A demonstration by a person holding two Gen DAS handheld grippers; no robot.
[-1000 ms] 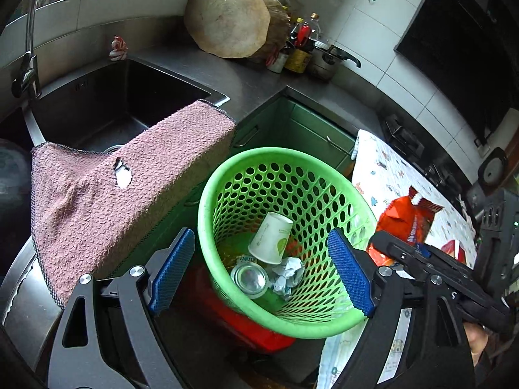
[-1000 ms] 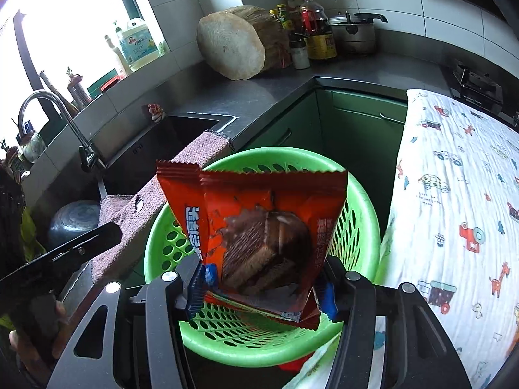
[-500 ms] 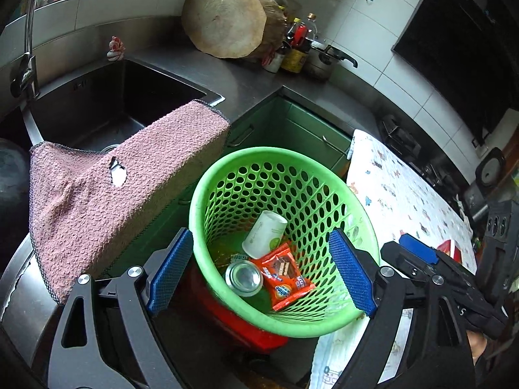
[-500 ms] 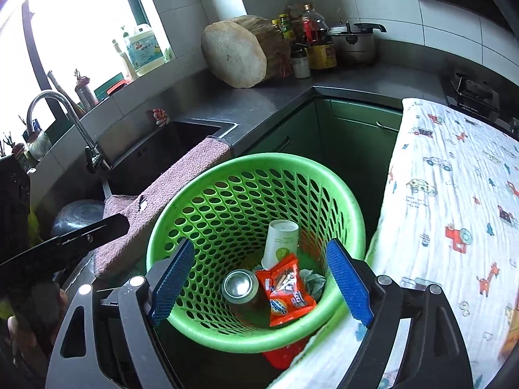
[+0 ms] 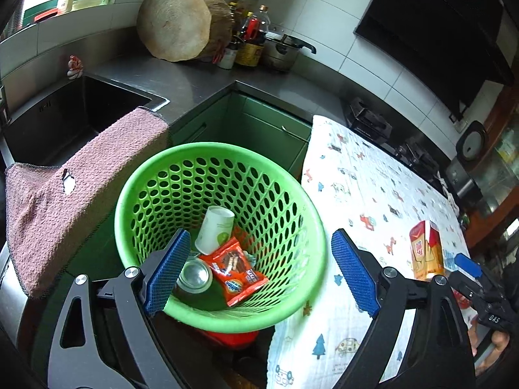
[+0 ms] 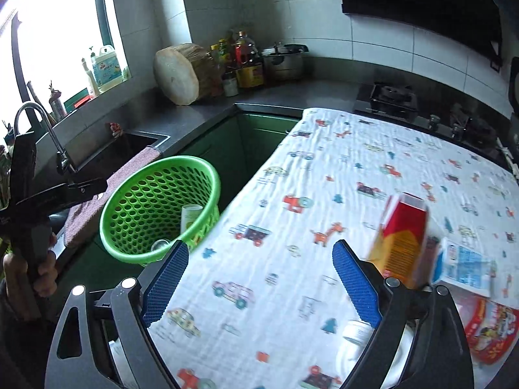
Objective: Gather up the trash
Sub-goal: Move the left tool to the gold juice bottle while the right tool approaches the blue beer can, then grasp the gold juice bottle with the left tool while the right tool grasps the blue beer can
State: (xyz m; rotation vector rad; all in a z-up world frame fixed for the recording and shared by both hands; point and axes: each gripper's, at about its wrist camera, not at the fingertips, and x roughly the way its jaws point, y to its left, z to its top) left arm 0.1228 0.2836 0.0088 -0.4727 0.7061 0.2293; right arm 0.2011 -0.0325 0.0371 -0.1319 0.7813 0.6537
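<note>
A green perforated basket holds a paper cup, a can and a red snack wrapper. My left gripper is open and empty, just above the basket's near rim. My right gripper is open and empty over the printed cloth on the table. The basket lies to its left. A red and yellow carton, a white and blue carton, a white bottle and a red packet lie at the right. The carton also shows in the left wrist view.
A pink towel hangs over the sink edge left of the basket. The sink, a faucet, a round chopping block, bottles and a pot stand on the counter behind. A stove is at the back.
My right gripper let go of the red snack wrapper, which fell into the basket, then swung right over the table. My left gripper stayed open and shifted slightly right.
</note>
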